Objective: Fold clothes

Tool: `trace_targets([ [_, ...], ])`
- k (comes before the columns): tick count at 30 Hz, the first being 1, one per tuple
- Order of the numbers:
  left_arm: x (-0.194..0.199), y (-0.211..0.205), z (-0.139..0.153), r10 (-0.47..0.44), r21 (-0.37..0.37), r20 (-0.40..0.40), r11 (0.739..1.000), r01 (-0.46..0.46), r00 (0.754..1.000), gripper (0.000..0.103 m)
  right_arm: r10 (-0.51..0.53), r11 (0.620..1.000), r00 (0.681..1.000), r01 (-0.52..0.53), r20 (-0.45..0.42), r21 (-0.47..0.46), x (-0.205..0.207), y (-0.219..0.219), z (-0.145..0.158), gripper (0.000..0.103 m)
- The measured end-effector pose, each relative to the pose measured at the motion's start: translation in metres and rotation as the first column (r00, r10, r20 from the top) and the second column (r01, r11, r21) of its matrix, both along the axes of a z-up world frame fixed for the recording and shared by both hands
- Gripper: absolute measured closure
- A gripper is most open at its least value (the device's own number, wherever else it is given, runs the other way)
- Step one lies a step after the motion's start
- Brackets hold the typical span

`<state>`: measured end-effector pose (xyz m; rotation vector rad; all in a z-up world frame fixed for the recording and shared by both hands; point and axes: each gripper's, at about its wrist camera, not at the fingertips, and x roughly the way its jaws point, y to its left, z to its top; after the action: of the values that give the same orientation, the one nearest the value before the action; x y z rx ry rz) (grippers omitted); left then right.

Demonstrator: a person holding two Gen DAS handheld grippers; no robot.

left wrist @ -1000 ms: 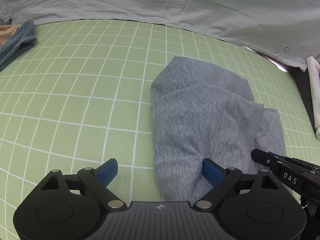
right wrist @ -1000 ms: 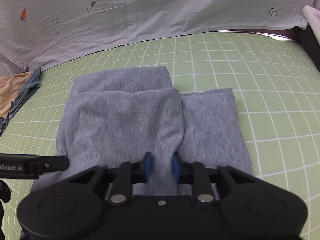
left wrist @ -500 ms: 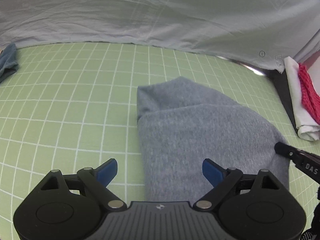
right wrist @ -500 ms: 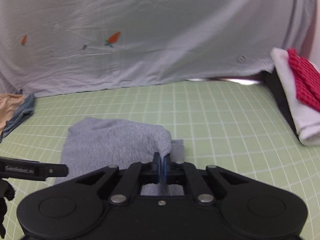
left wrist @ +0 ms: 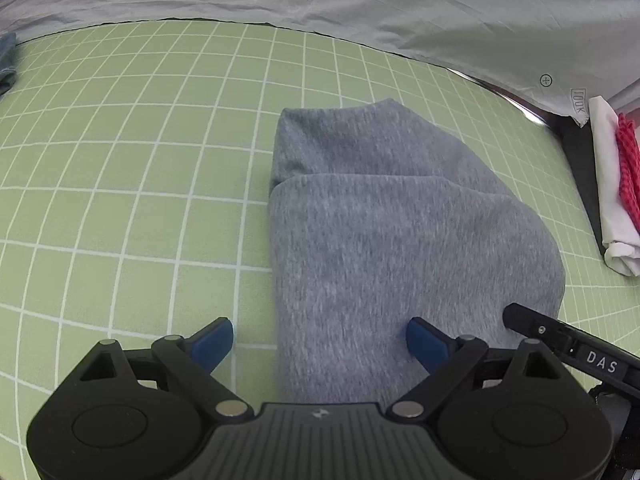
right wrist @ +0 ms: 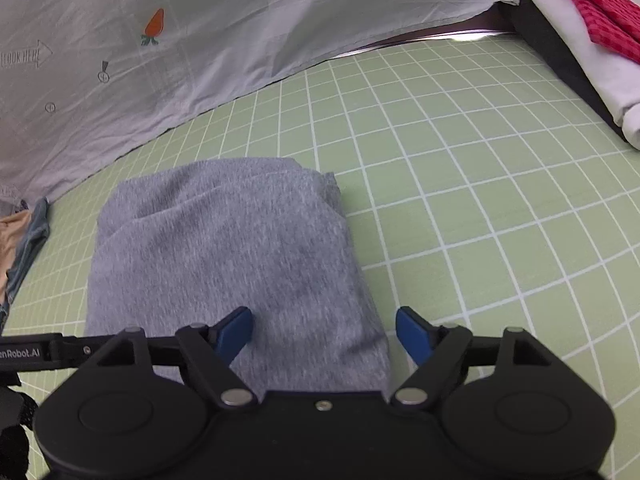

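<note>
Two views, one grey garment lying folded in layers on the green grid mat.

Left wrist view: left gripper low over the near edge of the garment, pointing along its length. Fingers wide apart; one blue pad over bare mat, the other over cloth, nothing clamped. Upper layer ends in a rounded fold short of the far end, so a lower layer shows beyond it. Right tool's black arm enters at the garment's right edge. Stack of white and red cloth sits well apart at the mat's right side.

Right wrist view: right gripper low at the near right corner of the garment. Fingers wide, holding nothing; left pad over cloth, right pad over mat. Printed sheet hangs behind. Blue and tan cloth at the far left.

Judgement on handling: soft, light knit, limp, likely to sag and slide between layers. Best held by pinching all layers at a near corner or folded edge. Whether another fold is due cannot be told.
</note>
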<state>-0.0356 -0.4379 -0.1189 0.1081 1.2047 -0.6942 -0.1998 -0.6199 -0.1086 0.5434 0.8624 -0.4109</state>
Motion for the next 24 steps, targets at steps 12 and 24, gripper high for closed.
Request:
trace_targets([
  [12, -0.005, -0.012, 0.014, -0.064, -0.103, 0.009, 0.993, 0.064, 0.998, 0.063, 0.138, 0.990, 0.990, -0.138, -0.021, -0.024, 0.036, 0.013, -0.003, 0.057],
  [24, -0.059, 0.015, 0.060, -0.170, -0.248, 0.060, 0.952, 0.180, 0.984, 0.079, 0.156, 0.981, 0.987, -0.151, 0.033, -0.119, -0.011, 0.083, 0.053, 0.086],
])
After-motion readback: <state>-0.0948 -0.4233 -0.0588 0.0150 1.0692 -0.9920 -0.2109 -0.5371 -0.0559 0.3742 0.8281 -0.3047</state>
